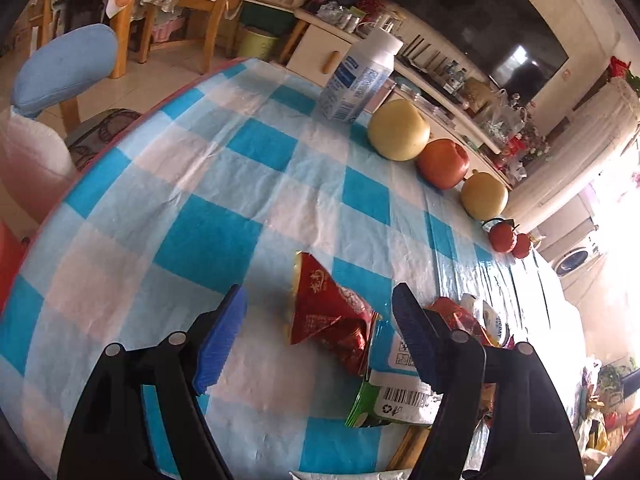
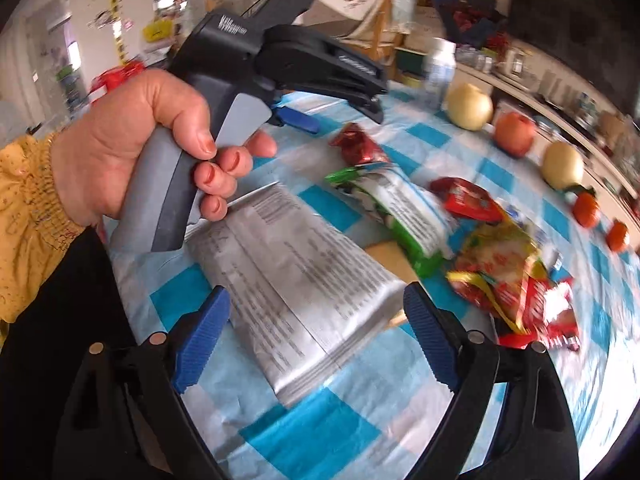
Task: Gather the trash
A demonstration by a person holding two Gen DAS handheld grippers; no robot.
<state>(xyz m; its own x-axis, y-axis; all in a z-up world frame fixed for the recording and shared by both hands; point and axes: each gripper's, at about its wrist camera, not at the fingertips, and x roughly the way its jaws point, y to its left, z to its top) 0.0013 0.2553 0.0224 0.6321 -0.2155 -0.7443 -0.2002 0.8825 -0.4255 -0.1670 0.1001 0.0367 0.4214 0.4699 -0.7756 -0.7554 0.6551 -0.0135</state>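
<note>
Both grippers are showing black arms with ribbed blue pads and round silver screws; the left hand is wearing a mustard-yellow gathered sleeve.

L gripper over blue/white checked tablecloth, jaws apart, pads clear of everything. Red crumpled wrapper lies on cloth between the blue pads, touching neither. Green/white packet w/ barcode just beside it, partly under it, behind the right-hand finger. More wrappers past that finger, partly hidden. Along far table edge in a row: white bottle upright, yellow fruit, red apple, 2nd yellow fruit, two small red fruits. Blue-backed chair off the left edge.
</note>
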